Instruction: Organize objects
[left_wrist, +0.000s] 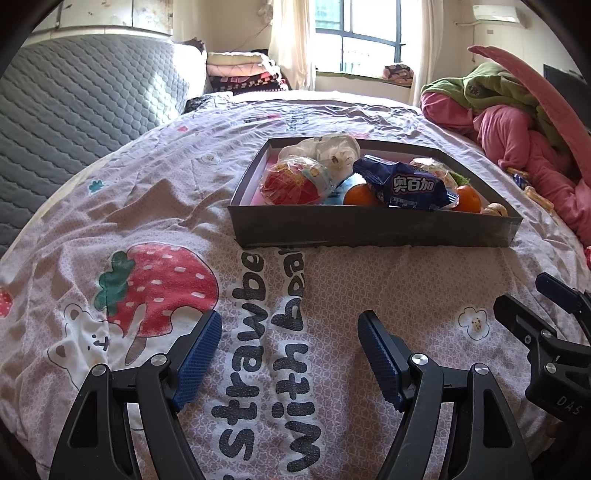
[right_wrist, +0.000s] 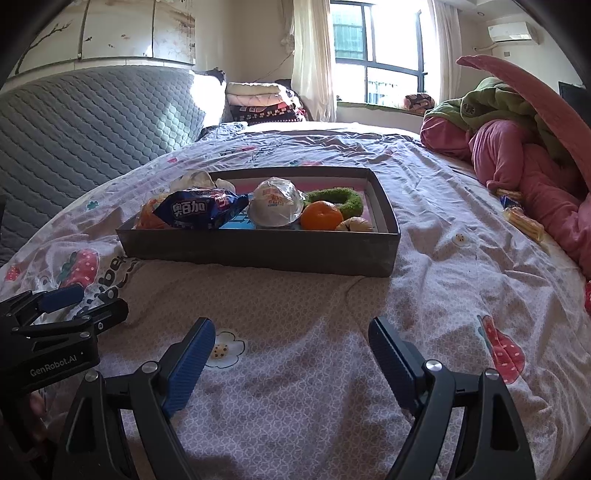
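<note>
Both tools — left tool (left_wrist: 290, 354), right tool (right_wrist: 291, 354) — gape empty above bedspread (right_wrist: 295, 387).

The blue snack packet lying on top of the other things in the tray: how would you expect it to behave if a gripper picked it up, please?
The blue snack packet looks puffy and crinkled, so probably light and yielding. Its glossy film may slip between pads. Perched on other items in the tray, it could slide when nudged.

A home bedroom: a bed (right_wrist: 295, 369) with a strawberry-print cover, folded blankets (right_wrist: 258, 99) beyond it near a curtained window (right_wrist: 384, 48).
</note>
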